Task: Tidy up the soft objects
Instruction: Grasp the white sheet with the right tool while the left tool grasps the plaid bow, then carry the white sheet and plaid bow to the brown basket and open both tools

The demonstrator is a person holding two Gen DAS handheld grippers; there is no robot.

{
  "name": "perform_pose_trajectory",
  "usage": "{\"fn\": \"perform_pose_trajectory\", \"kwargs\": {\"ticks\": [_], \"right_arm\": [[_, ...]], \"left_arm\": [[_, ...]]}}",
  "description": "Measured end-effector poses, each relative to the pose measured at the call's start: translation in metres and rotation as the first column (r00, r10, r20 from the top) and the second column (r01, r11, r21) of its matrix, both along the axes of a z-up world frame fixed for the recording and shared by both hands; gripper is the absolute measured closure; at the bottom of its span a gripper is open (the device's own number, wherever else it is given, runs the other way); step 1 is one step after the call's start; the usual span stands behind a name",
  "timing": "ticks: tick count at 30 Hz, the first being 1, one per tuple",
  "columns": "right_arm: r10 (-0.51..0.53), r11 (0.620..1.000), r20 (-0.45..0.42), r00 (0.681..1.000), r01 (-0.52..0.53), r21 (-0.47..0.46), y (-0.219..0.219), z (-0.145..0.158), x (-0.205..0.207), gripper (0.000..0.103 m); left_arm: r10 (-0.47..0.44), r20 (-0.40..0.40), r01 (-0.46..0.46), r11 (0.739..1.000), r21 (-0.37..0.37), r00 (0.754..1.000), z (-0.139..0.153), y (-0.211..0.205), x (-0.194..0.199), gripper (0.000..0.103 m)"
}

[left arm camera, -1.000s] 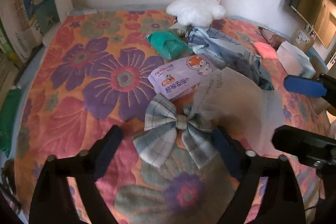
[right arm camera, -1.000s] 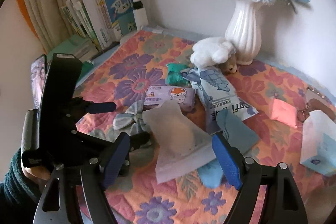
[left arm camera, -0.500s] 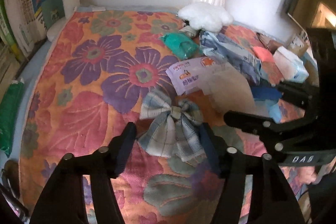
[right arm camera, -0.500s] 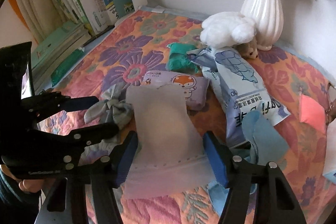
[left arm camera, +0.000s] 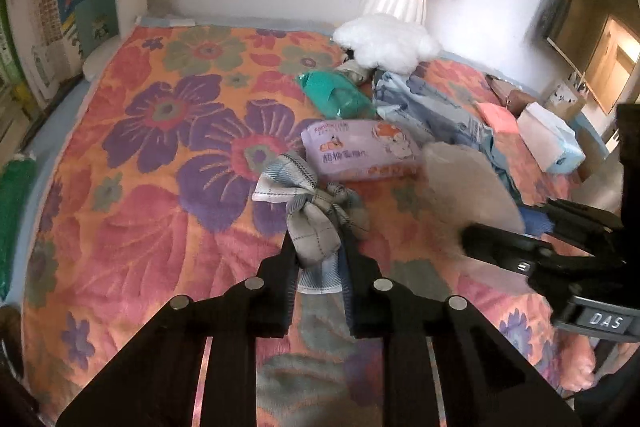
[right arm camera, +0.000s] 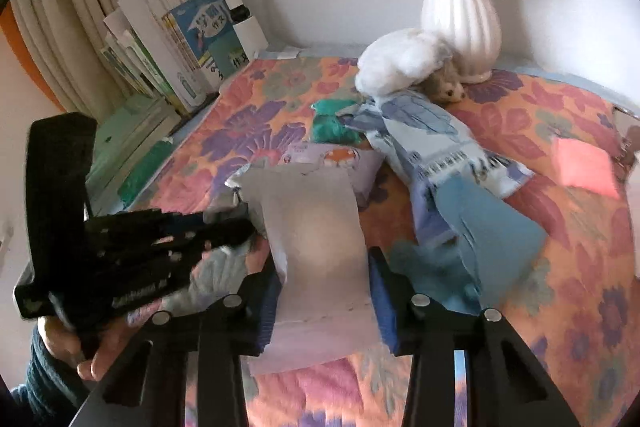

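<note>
On the floral quilt (left arm camera: 160,227), we are pinching the plaid bow (left arm camera: 316,223) tight in our left gripper (left arm camera: 318,247), whose jaws have just been closing until they are clamping the fabric. Right of it, the purple wipes pack (left arm camera: 360,151) is lying flat. Further right, our right gripper (right arm camera: 326,291) is straddling the pale grey cloth (right arm camera: 316,227); its jaws have just been closing, pads meeting its edges.
</note>
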State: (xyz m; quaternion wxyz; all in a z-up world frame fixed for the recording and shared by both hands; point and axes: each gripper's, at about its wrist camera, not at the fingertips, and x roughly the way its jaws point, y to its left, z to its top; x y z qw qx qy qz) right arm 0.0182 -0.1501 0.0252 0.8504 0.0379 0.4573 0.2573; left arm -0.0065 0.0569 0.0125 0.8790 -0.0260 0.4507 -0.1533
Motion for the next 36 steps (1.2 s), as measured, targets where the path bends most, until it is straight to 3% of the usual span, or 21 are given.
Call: {"fn": "perform_pose_trajectory", "kwargs": {"ticks": [4,7,11,13,15,22,24,25,26,27,28,31,36], "right_arm": [[0.0,0.996,0.009,1.0,0.001,-0.087,-0.011,0.004,-0.035,0.063],[0.003,0.987,0.028,1.0,0.002,-0.158,-0.014,0.003,-0.055,0.063],[-0.004,0.977,0.029,1.0,0.01,-0.211,-0.009,-0.005,-0.059,0.04],[-0.007,0.981,0.018,1.0,0.01,-0.192,-0.009,-0.007,-0.058,0.04],[-0.007,0.985,0.013,1.0,0.009,-0.172,-0.008,-0.008,-0.057,0.039],[-0.056,0.993,-0.03,0.998,0.053,-0.101,-0.01,-0.013,-0.046,0.037],[-0.07,0.993,-0.018,0.997,0.067,-0.102,-0.009,-0.015,-0.046,0.037],[-0.07,0.991,-0.013,0.997,0.068,-0.114,-0.007,-0.015,-0.046,0.037],[-0.07,0.989,0.0,0.998,0.069,-0.134,-0.004,-0.015,-0.047,0.041],[-0.065,0.986,0.019,0.998,0.067,-0.155,-0.001,-0.014,-0.049,0.052],[-0.055,0.983,0.036,0.998,0.061,-0.173,0.004,-0.013,-0.052,0.055],[-0.03,0.978,0.084,0.996,0.047,-0.203,0.01,-0.01,-0.058,0.061],[-0.046,0.983,0.096,0.994,0.063,-0.174,0.004,-0.004,-0.067,0.061]], "left_arm": [[-0.063,-0.026,0.06,0.995,-0.075,0.998,0.004,0.005,-0.025,0.087],[-0.078,-0.033,0.076,0.995,-0.061,0.996,0.003,0.005,-0.042,0.082],[-0.062,-0.052,0.058,0.996,-0.071,0.997,0.0,0.008,-0.049,0.059],[-0.057,-0.065,0.05,0.993,-0.111,0.996,0.002,0.011,-0.05,0.027],[-0.047,-0.054,0.039,0.989,-0.142,0.997,0.007,0.012,-0.05,0.019],[-0.04,-0.059,0.034,0.994,-0.1,0.997,0.001,-0.011,-0.035,0.019],[-0.021,-0.028,0.02,0.999,-0.039,0.999,-0.003,-0.02,-0.036,0.021],[-0.019,-0.018,0.018,1.0,-0.025,1.0,-0.003,-0.021,-0.037,0.026],[-0.02,-0.011,0.02,1.0,-0.007,1.0,-0.003,-0.024,-0.037,0.032],[-0.019,0.002,0.019,1.0,0.021,1.0,-0.003,-0.026,-0.038,0.043],[-0.018,0.009,0.017,0.999,0.031,1.0,-0.003,-0.025,-0.039,0.049],[-0.024,0.017,0.024,1.0,-0.007,1.0,-0.001,-0.019,-0.041,0.057],[-0.05,0.046,0.054,0.996,-0.078,0.998,0.007,-0.016,-0.05,0.06]]}}
